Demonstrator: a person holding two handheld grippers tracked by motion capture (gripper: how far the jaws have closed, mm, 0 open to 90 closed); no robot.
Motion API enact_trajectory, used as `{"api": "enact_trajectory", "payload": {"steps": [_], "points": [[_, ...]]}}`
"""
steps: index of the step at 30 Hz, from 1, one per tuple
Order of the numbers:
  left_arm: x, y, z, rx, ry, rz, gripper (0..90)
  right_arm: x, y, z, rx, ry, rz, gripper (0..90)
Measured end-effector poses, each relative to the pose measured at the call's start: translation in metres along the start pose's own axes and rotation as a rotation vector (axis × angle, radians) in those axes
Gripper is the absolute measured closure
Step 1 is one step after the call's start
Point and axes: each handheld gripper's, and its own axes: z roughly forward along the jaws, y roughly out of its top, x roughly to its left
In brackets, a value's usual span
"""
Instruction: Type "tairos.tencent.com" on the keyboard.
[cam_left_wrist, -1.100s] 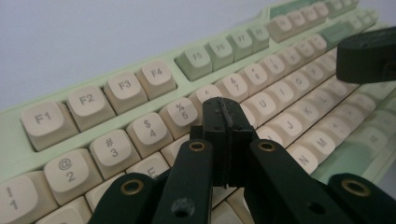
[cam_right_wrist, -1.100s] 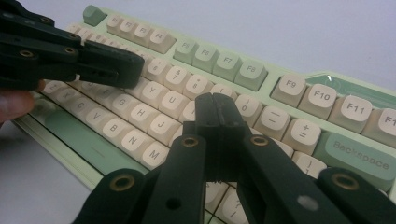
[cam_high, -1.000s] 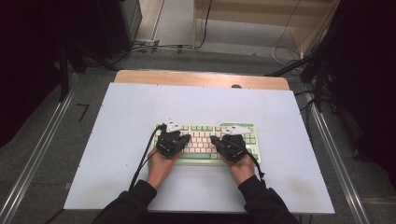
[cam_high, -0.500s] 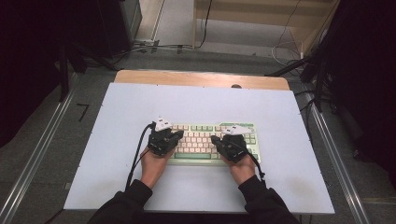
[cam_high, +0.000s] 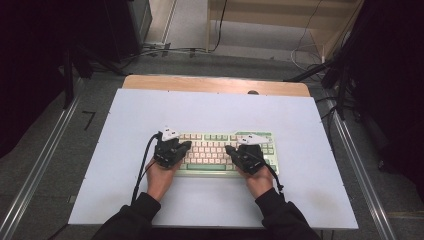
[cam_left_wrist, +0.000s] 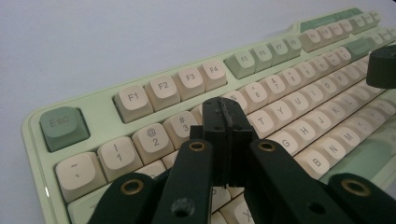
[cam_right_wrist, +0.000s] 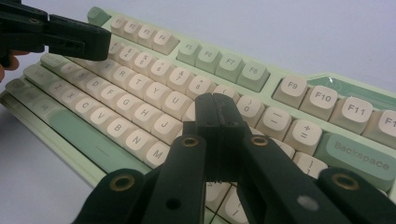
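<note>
A pale green keyboard (cam_high: 212, 149) with cream keys lies near the front middle of the table. My left gripper (cam_high: 187, 145) rests over its left end, pointing right, jaws shut on nothing. In the left gripper view the closed tips (cam_left_wrist: 227, 111) hover just above the number row near the 4 and 5 keys of the keyboard (cam_left_wrist: 163, 86). My right gripper (cam_high: 228, 148) is over the right half, pointing left, also shut and empty. Its tips (cam_right_wrist: 215, 100) sit above the keys near 9 and 0 on the keyboard (cam_right_wrist: 140, 84). The left gripper (cam_right_wrist: 100, 44) shows beyond, at the upper left.
The table (cam_high: 220, 110) has a pale blue-white top with a wooden strip (cam_high: 215, 84) along its far edge. A black cable (cam_high: 142, 167) trails from the left gripper toward the front edge. Metal rails (cam_high: 40, 165) run along the floor on both sides.
My left gripper has slid a little to the left along the keyboard. The right gripper has stayed where it was. Both stay shut.
</note>
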Motion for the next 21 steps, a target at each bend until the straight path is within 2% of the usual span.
{"api": "enact_trajectory", "payload": {"steps": [11,13,21], "points": [[-0.0003,-0.0031,0.0036,0.019,0.010,0.006,90.0,0.0005,0.0002,-0.0006,-0.001,0.002,-0.003,87.3],[-0.0003,-0.0041,0.0054,0.037,0.009,0.016,90.0,0.0008,0.0000,-0.0002,-0.002,0.001,-0.005,87.3],[-0.0014,-0.0009,-0.0029,-0.016,-0.002,-0.002,90.0,0.0032,0.0003,0.0003,-0.002,0.008,-0.004,87.3]]}}
